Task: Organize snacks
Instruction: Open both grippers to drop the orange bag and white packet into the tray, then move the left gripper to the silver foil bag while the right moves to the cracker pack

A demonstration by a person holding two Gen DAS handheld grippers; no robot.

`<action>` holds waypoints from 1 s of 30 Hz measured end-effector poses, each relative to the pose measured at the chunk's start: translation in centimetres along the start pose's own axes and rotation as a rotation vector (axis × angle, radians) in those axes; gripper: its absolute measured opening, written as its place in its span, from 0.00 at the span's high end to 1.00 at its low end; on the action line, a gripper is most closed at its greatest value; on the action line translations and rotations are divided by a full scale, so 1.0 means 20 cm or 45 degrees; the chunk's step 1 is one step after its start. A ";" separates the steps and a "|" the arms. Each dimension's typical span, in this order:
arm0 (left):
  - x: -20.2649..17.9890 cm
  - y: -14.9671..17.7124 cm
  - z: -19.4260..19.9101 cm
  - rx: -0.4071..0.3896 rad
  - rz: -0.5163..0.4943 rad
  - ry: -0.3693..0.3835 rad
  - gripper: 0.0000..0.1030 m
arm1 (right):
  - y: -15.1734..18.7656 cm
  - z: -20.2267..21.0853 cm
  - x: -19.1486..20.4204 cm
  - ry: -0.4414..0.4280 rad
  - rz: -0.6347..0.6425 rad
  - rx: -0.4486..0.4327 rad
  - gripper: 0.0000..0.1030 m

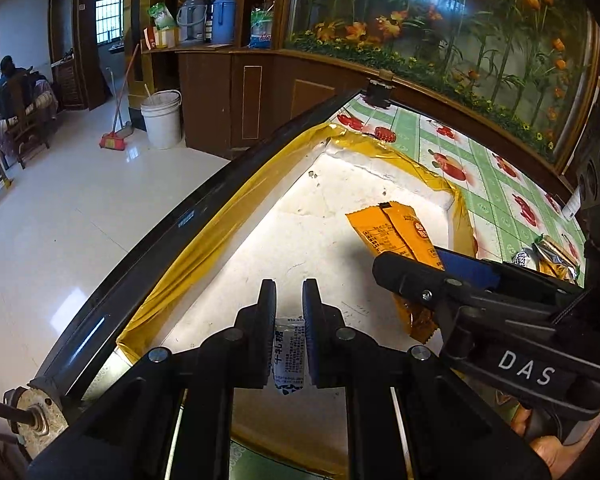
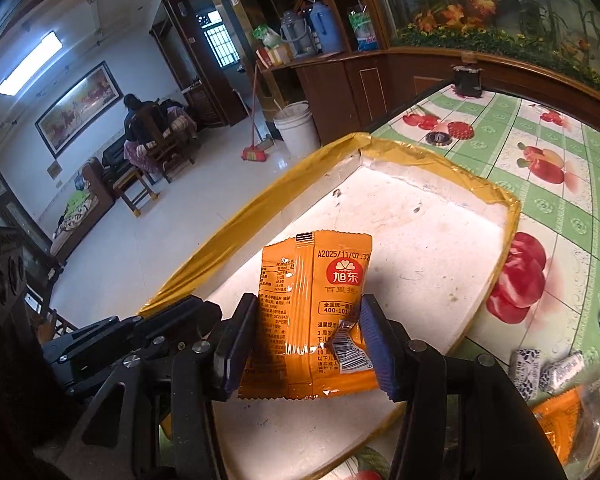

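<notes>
Two-gripper rig over a shallow white foam tray (image 2: 440, 232) rimmed with yellow tape, set on a worktop (image 2: 560, 200) covered in a green checked fruit-print cloth.

Right gripper (image 2: 308, 344): fingers (image 2: 236, 344) closed on an orange snack packet (image 2: 320, 300), pinched across its lower half, packet upright-ish with printed back facing the camera, red logo and date code up top, barcode flap near the right finger. Held above the tray floor; contact with the tray not discernible. Same packet (image 1: 396, 232) visible from the left wrist view, poking out beyond the right gripper (image 1: 440, 276), over the tray's right part.

Left gripper (image 1: 290, 332): fingers (image 1: 266, 320) narrow, clamped on a small white candy wrapper (image 1: 290, 356) with black print, held lengthwise between the pads, low over the near part of the tray (image 1: 340, 184).

More snacks loose on the cloth right of the tray: small white-and-dark patterned candies (image 2: 540, 368), another orange packet (image 2: 560, 416) at the lower right edge, partly cut off.

Beyond the worktop: tiled floor, white bucket (image 2: 298, 128), red broom (image 2: 254, 152), wooden cabinet with thermoses, seated person (image 2: 140, 128) far back.
</notes>
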State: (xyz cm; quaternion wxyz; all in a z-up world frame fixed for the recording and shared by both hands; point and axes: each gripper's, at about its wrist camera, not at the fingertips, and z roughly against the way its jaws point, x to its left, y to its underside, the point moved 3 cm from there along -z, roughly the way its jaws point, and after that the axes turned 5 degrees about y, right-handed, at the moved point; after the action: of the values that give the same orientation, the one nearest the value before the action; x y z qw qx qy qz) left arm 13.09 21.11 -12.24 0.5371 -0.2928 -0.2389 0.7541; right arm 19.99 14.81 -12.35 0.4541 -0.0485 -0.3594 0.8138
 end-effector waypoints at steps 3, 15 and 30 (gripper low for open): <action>0.01 0.01 -0.01 0.016 0.011 0.006 0.89 | 0.00 -0.03 -0.01 0.007 -0.008 0.021 0.45; -0.06 -0.01 0.15 -0.090 -0.059 -0.012 0.27 | 0.02 0.25 -0.17 0.045 -0.106 -0.096 0.28; -0.48 0.14 0.24 -0.031 -0.164 0.217 0.26 | 0.52 0.81 -0.73 0.303 -0.400 -0.209 0.18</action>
State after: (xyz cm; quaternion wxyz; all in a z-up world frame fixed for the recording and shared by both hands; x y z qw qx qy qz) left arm 10.19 10.94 -8.92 0.5993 -0.3465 -0.2198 0.6873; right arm 14.58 -8.72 -10.57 0.6091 -0.1245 -0.3717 0.6895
